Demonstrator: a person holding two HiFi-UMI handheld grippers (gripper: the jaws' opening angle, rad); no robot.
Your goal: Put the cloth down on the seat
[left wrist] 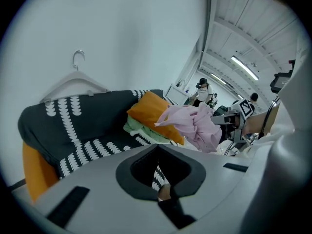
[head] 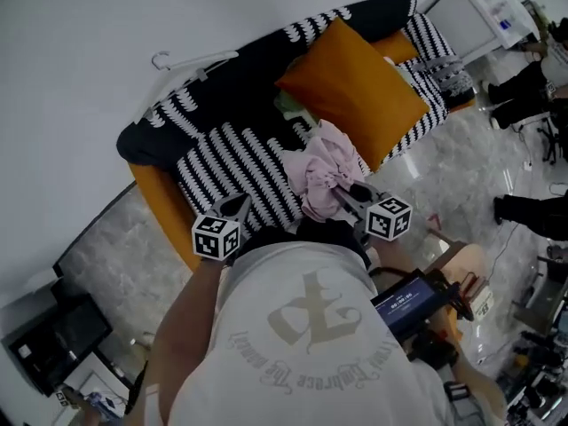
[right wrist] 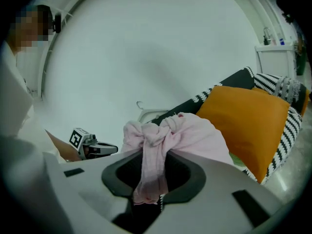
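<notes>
A crumpled pink cloth (head: 319, 171) hangs above the front of the sofa seat, which is covered by a black-and-white patterned throw (head: 231, 162). My right gripper (head: 348, 193) is shut on the cloth. In the right gripper view a bunched fold of the pink cloth (right wrist: 170, 135) runs down between the jaws of that gripper (right wrist: 148, 194). My left gripper (head: 238, 204) hovers over the seat's front edge, to the left of the cloth, shut and holding nothing. The left gripper view shows the pink cloth (left wrist: 195, 123) off to the right, clear of that gripper (left wrist: 163, 194).
An orange cushion (head: 355, 87) leans on the sofa's right half, with a folded green cloth (head: 288, 106) beside it. A white hanger (head: 191, 60) rests on the backrest. A white cabinet (head: 484, 11) and seated people (head: 524, 87) are at the right. A black box (head: 44, 344) stands on the floor at the left.
</notes>
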